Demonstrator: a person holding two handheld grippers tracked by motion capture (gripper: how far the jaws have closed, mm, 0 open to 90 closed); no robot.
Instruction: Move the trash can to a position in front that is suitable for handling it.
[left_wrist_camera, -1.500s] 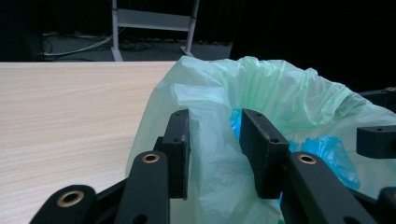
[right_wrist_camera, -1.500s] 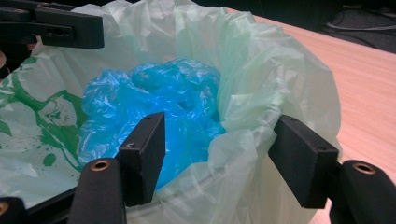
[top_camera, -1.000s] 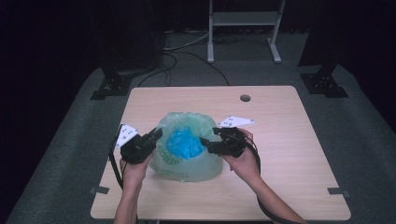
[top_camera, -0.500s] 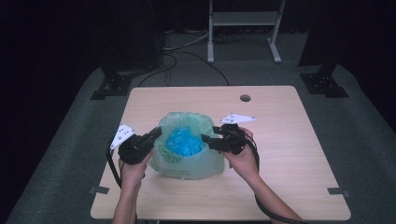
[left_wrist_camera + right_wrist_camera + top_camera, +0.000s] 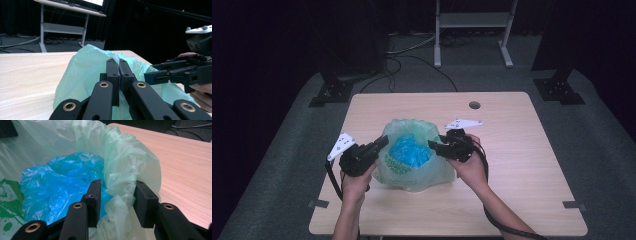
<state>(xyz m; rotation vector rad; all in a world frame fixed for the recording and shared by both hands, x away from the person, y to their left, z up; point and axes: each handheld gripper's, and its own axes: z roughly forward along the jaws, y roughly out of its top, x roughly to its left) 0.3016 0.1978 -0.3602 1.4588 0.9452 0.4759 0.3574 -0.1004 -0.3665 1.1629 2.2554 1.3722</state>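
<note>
A pale green plastic bag (image 5: 412,172) with green print sits mid-table, its mouth open upward, and a crumpled blue plastic bag (image 5: 409,150) lies inside it. At the bag's left rim my left gripper (image 5: 382,142) is shut, pinching the thin green film (image 5: 87,67) between its jaws (image 5: 119,62). My right gripper (image 5: 434,145) is at the right rim. Its jaws have just been closing, and the gathered green rim (image 5: 120,182) stands between them (image 5: 117,187) with gaps on both sides. The blue bag (image 5: 60,182) lies just beyond the right gripper's left jaw.
The wooden table (image 5: 512,190) has a small round hole (image 5: 474,105) near its far edge. Behind it on the dark floor stand a white desk frame (image 5: 472,30), cables and black stand feet (image 5: 329,92). In the left gripper view the right gripper (image 5: 162,72) is close on the right.
The right gripper's jaws have narrowed around the bag's right rim. The left gripper has stayed at the left rim, and the bag's mouth has been pulled slightly wider.
</note>
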